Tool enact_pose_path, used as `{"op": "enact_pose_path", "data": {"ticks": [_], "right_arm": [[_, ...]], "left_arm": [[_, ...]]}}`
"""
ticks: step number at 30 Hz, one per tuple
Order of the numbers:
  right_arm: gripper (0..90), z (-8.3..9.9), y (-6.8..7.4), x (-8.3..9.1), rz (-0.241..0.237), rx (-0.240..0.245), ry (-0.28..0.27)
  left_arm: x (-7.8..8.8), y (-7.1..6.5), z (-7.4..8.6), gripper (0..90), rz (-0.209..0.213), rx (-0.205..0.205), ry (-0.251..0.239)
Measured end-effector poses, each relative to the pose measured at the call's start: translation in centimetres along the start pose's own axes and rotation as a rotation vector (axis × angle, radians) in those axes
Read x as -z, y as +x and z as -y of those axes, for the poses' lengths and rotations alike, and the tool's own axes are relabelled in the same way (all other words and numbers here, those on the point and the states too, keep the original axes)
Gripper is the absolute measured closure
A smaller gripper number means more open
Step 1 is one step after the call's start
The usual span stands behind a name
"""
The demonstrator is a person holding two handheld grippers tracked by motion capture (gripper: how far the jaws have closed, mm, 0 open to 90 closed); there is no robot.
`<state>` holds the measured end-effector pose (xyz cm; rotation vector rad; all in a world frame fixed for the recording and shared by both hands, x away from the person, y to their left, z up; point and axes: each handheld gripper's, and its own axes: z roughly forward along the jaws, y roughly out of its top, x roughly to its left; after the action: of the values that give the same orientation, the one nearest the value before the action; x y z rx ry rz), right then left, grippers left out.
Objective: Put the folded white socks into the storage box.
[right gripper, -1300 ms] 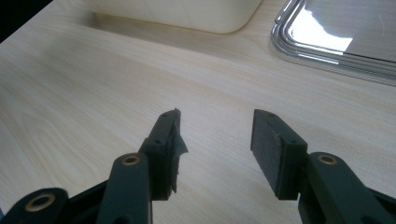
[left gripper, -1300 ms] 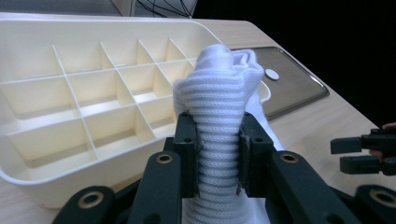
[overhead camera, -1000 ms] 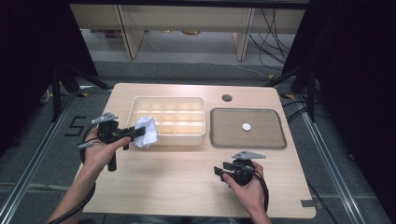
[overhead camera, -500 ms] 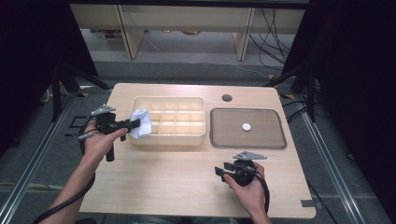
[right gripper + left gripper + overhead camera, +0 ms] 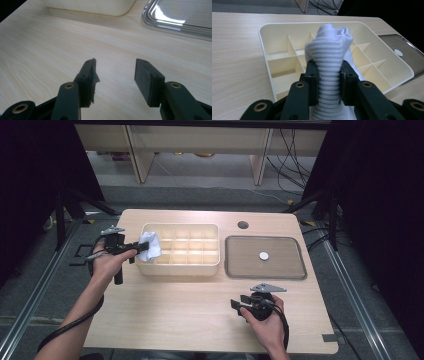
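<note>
A rolled white ribbed sock (image 5: pixel 332 62) is pinched between the black jaws of my left gripper (image 5: pixel 329 82). In the high view that gripper (image 5: pixel 136 248) holds the sock (image 5: pixel 150 245) over the left end of a cream divided tray (image 5: pixel 210 264). The tray (image 5: pixel 265 40) has several bare compartments. My right gripper (image 5: pixel 236 301) rests low over the table near the front right, jaws open with nothing between them. In the right gripper view its pads (image 5: pixel 115 77) stand apart above bare wood.
A grey metal tray (image 5: pixel 292 272) holding a small white disc (image 5: pixel 263 255) lies right of the divided tray; its shiny rim (image 5: pixel 175 27) is ahead of my right gripper. A round hole (image 5: pixel 243 225) sits at the table's back edge.
My left gripper has carried the sock toward the back and slightly right, from beside the tray's front left corner to over its left end. The right gripper has stayed put.
</note>
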<state>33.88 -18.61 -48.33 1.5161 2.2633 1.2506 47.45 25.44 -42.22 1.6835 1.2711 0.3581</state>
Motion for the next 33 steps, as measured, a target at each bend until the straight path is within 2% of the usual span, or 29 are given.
{"op": "enact_pose_path", "data": {"ticks": [4,5,6,8,9,10,11,12,13,14,15,16,20,21,23,27,29,33], "right_arm": [[52.3,0.0,-0.1,0.1,0.010,0.012,-0.005],[52.2,0.0,-0.1,0.0,-0.003,0.004,-0.012],[52.2,0.0,-0.1,0.2,0.015,0.010,-0.002],[52.1,0.0,-0.1,0.0,0.002,0.004,-0.014],[52.1,0.0,0.0,0.0,0.002,-0.004,-0.001],[52.1,0.0,-0.2,-0.1,0.003,0.026,-0.004],[52.1,0.0,0.0,-0.1,0.007,0.016,0.001],[52.1,0.0,-0.1,-0.1,0.012,0.038,-0.001],[52.0,0.1,0.1,-0.3,-0.005,0.010,-0.004],[52.0,0.1,0.1,-0.3,-0.005,0.010,-0.004],[52.0,0.0,0.0,-0.2,0.003,0.029,0.004],[52.0,0.0,0.0,-0.3,0.002,0.028,0.005],[52.0,0.0,0.0,-0.3,0.003,0.027,0.007],[52.0,0.0,0.0,-0.3,0.004,0.029,0.006],[52.0,0.0,0.0,-0.3,0.001,0.028,0.005],[52.0,0.0,0.2,-0.2,0.002,0.021,0.005],[52.0,0.0,0.2,-0.2,0.001,0.024,0.004],[52.0,0.0,0.2,-0.2,0.001,0.022,0.004]], "left_arm": [[-0.6,0.6,-0.1,72.3,-0.003,0.006,0.022],[-0.7,0.7,0.0,72.3,-0.009,0.003,0.032],[-0.9,0.8,0.1,72.3,-0.010,0.004,0.035],[-1.2,1.0,0.2,72.3,-0.015,0.007,0.050],[-1.4,1.1,0.4,72.3,-0.017,0.012,0.049],[-1.5,1.2,0.4,72.3,-0.018,0.013,0.051],[-1.6,1.3,0.4,72.3,-0.023,0.011,0.055],[-1.6,1.4,0.4,72.3,-0.027,0.006,0.061],[-1.7,1.4,0.4,72.3,-0.034,-0.001,0.067],[-1.7,1.5,0.3,72.3,-0.035,-0.007,0.079],[-1.8,1.5,0.4,72.3,-0.043,-0.015,0.080],[-1.8,1.7,0.4,72.2,-0.054,-0.037,0.105],[-2.2,1.9,0.8,72.2,-0.070,-0.063,0.144],[-2.2,2.0,0.8,72.2,-0.076,-0.085,0.162],[-2.3,2.0,0.9,72.2,-0.084,-0.101,0.169],[-2.4,1.7,0.8,72.2,-0.104,-0.155,0.195],[-2.5,1.5,0.7,72.2,-0.115,-0.196,0.213],[-2.7,1.1,0.8,72.3,-0.137,-0.230,0.240]]}}
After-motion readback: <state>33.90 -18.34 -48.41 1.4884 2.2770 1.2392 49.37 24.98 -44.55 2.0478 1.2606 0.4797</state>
